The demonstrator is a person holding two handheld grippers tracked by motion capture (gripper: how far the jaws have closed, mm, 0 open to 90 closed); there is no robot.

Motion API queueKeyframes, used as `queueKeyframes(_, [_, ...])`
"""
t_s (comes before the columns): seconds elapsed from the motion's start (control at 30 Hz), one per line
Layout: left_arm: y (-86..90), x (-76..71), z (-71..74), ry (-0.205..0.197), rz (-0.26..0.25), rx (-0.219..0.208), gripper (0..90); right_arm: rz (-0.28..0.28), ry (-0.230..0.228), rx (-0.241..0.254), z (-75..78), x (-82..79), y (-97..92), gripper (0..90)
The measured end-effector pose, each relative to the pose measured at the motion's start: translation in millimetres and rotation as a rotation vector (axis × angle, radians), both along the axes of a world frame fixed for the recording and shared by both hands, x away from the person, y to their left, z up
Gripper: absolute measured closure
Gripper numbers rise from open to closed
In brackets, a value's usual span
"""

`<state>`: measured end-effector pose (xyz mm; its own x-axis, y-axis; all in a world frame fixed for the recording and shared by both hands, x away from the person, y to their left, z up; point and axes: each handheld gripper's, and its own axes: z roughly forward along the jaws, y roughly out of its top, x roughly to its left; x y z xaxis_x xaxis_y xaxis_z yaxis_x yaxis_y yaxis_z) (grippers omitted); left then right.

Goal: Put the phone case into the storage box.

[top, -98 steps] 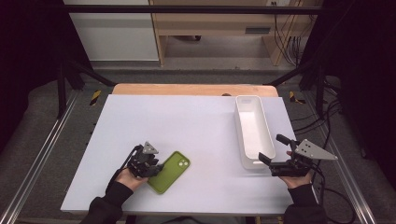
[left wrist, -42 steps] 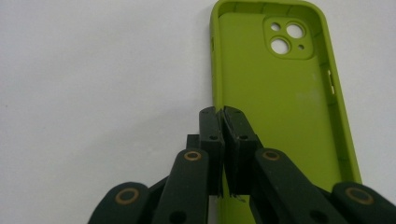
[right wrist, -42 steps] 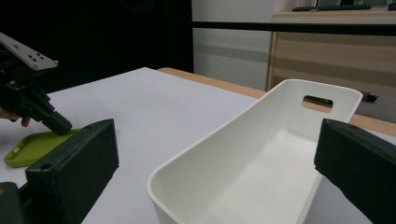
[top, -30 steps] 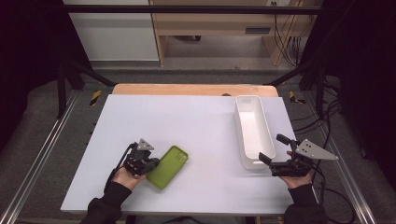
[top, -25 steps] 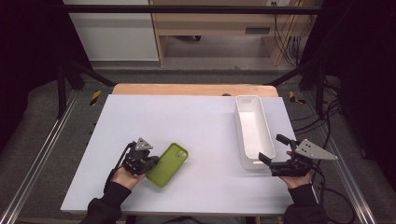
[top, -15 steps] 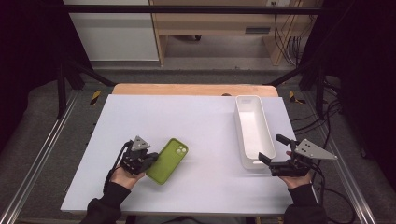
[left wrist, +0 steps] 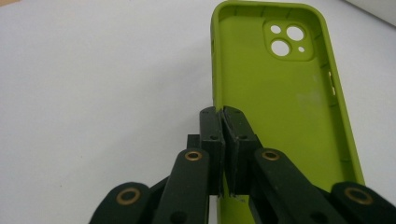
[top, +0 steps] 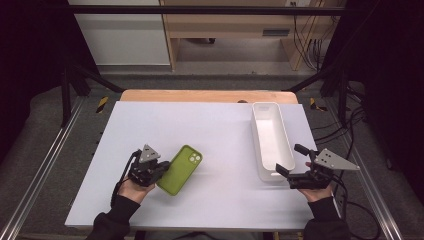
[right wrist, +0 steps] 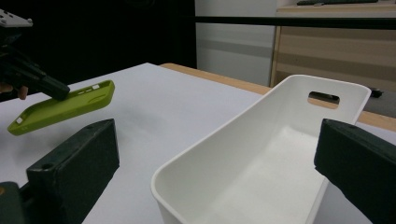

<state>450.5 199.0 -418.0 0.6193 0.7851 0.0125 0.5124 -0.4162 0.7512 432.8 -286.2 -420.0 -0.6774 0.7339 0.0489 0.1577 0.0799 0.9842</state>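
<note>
The left gripper [left wrist: 223,122] clamps the green phone case's [top: 180,169] side wall, apparently lifted; at 3 o'clock, the right gripper [top: 295,164] gapes, empty, beside the white bin [top: 257,131].

Black two-jaw left gripper [top: 159,171] with grey three-cornered plate on top, brass-coloured rivets on black linkage arms, thin black cable, black right gripper [top: 290,161] with same plate, dark long sleeves
</note>
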Motion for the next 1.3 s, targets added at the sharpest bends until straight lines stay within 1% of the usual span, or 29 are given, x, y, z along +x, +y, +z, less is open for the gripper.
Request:
queueKeyframes(0.03, [-0.2,-0.4,0.6,-0.004,-0.001,-0.001,87.0,-0.002,0.005,-0.002,0.4,-0.4,0.4,0.1])
queueKeyframes(0.1, [-0.8,-1.3,1.9,-0.011,-0.003,-0.002,87.0,0.003,-0.002,-0.005,0.9,-0.1,2.0,0.0])
queueKeyframes(0.33, [-5.3,-5.1,5.8,-0.041,-0.013,-0.008,87.1,0.012,-0.003,-0.019,3.6,-0.5,7.8,0.0])
queueKeyframes(0.5, [-10.3,-8.3,7.7,-0.059,-0.024,-0.002,87.1,0.027,0.010,-0.033,6.4,-0.3,15.6,0.1])
queueKeyframes(0.77, [-15.8,-11.8,10.1,-0.076,-0.039,-0.005,87.2,0.047,0.030,-0.050,10.1,-1.3,27.7,0.3])
queueKeyframes(0.9, [-19.5,-13.4,10.6,-0.080,-0.052,-0.001,87.1,0.072,0.029,-0.062,12.4,-2.0,34.9,0.3])
queueKeyframes(1.0, [-22.2,-14.7,11.1,-0.081,-0.057,0.002,87.2,0.090,0.038,-0.062,14.1,-2.7,39.4,0.3])
queueKeyframes(1.03, [-23.0,-15.1,11.2,-0.084,-0.059,0.002,87.2,0.091,0.032,-0.066,14.6,-2.7,40.9,0.3])
queueKeyframes(1.23, [-28.5,-18.0,12.8,-0.095,-0.073,0.006,87.2,0.107,0.035,-0.086,17.6,-4.0,50.1,0.7])
queueKeyframes(1.3, [-30.5,-18.9,13.3,-0.099,-0.077,0.007,87.2,0.122,0.040,-0.085,17.9,-4.0,52.8,1.8])
